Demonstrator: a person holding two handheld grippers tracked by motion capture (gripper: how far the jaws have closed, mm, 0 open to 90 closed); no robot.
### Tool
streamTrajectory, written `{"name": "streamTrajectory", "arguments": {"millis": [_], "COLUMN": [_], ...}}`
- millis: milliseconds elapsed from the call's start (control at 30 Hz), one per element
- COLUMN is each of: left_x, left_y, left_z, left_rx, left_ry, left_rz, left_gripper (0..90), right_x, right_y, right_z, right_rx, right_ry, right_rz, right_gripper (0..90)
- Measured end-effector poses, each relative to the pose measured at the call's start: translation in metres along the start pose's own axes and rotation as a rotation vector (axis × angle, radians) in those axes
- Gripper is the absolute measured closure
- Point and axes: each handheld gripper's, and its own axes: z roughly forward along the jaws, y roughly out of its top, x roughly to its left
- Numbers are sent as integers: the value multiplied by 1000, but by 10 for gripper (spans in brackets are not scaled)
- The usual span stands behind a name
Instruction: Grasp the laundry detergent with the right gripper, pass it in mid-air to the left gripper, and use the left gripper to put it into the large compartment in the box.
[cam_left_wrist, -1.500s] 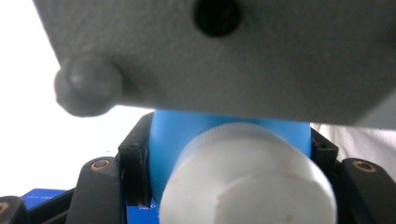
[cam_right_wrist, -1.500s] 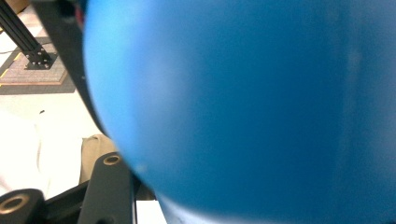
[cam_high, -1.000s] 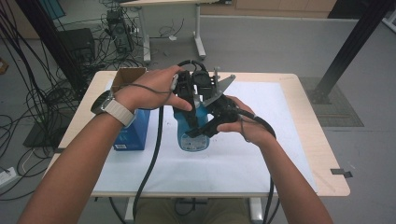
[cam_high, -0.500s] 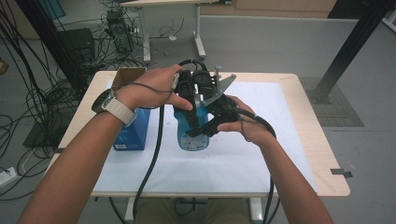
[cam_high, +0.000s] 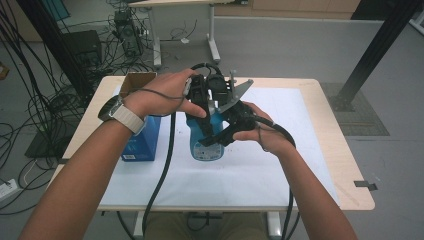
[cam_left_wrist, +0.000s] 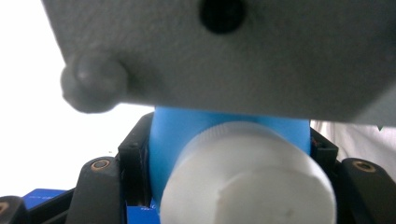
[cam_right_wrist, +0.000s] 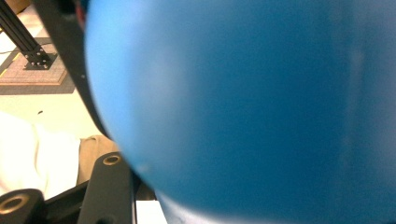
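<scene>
**Both grippers on the blue bottle**

Mid-desk on the white sheet (cam_high: 260, 170), the blue bottle (cam_high: 206, 142) stands upright. The left gripper (cam_high: 202, 100) pinches its neck under the white cap (cam_left_wrist: 247, 177); the right gripper (cam_high: 225, 132) clamps the body. Smooth, rigid plastic, probably slippery; the neck seems the safest hold.

A bottle (cam_high: 206, 145) stands upright on a paper sheet (cam_high: 260, 170) that covers the middle of the surface (cam_high: 345, 165). A box (cam_high: 142, 142) stands on the surface just left of the bottle, its top flaps open. The left gripper (cam_high: 202, 100) sits over the bottle's top, its jaws on either side of the neck below the cap (cam_left_wrist: 247, 182). The right gripper (cam_high: 227, 132) is at the bottle's right, against its body. Behind the surface, cables (cam_high: 45, 100) lie on the floor to the left.
</scene>
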Motion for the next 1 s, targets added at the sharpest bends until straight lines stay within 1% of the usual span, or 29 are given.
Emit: {"name": "streamTrajectory", "arguments": {"millis": [167, 200, 233, 333, 367, 400, 433, 467, 500, 533, 567, 600, 633, 667, 733, 800, 867, 933, 1000], "left_x": [-1, -1, -1, -3, -5, -6, -2, -2, -2, -2, -2, -2, -2, -2, -2, -3, -2, -2, -2], "left_y": [1, 1, 1, 1, 1, 1, 0, -1, -1, -1, -1, -1, -1, -2, -2, -4, -6, -8, -9], "left_z": [-1, -1, -1, -3, -1, -1, -5, -7, -8, -9, -9, -9, -9, -9, -9, -9, -10, -11, -13], "left_rx": [-4, -4, -4, -3, -31, -48, -23, -16, -13, -11, -6, -6, -11, -9, 0, 7, 3, 4, 11], "left_ry": [9, 9, 10, 27, 29, 30, 34, 35, 35, 39, 39, 39, 41, 41, 42, 46, 54, 65, 74], "left_rz": [2, 1, 1, 5, -28, -49, -9, -2, -6, -7, -6, -10, -12, -16, -23, -37, -55, -82, -100], "left_gripper": [374, 374, 374, 375, 376, 375, 376, 376, 376, 376, 376, 376, 375, 375, 375, 375, 375, 375, 375], "right_x": [0, 0, 0, 1, 1, 1, 1, 1, 2, 2, 2, 1, 1, 1, 0, -1, -1, -2, -2], "right_y": [0, 0, 0, 1, 1, 1, 1, 1, 0, -1, -4, -7, -10, -12, -18, -23, -27, -32, -36], "right_z": [-1, -1, -1, -2, -2, -2, -2, -3, -4, -6, -9, -12, -16, -21, -30, -39, -46, -53, -60], "right_rx": [-3, -4, -5, -6, -8, -12, -19, -23, -18, -9, 3, 22, 31, 38, 40, 76, 137, 203, 262], "right_ry": [-4, -8, -4, -14, -18, -21, -22, -24, -12, 5, 2, -18, -44, -63, -80, -114, -153, -164, -192], "right_rz": [-1, -7, -1, -19, -25, -30, -41, -27, -10, -2, 2, 14, 23, 35, 53, 71, 85, 98, 118], "right_gripper": [436, 436, 436, 432, 426, 414, 316, 221, 173, 161, 134, 98, 67, 61, 70, 83, 83, 87, 73]}}
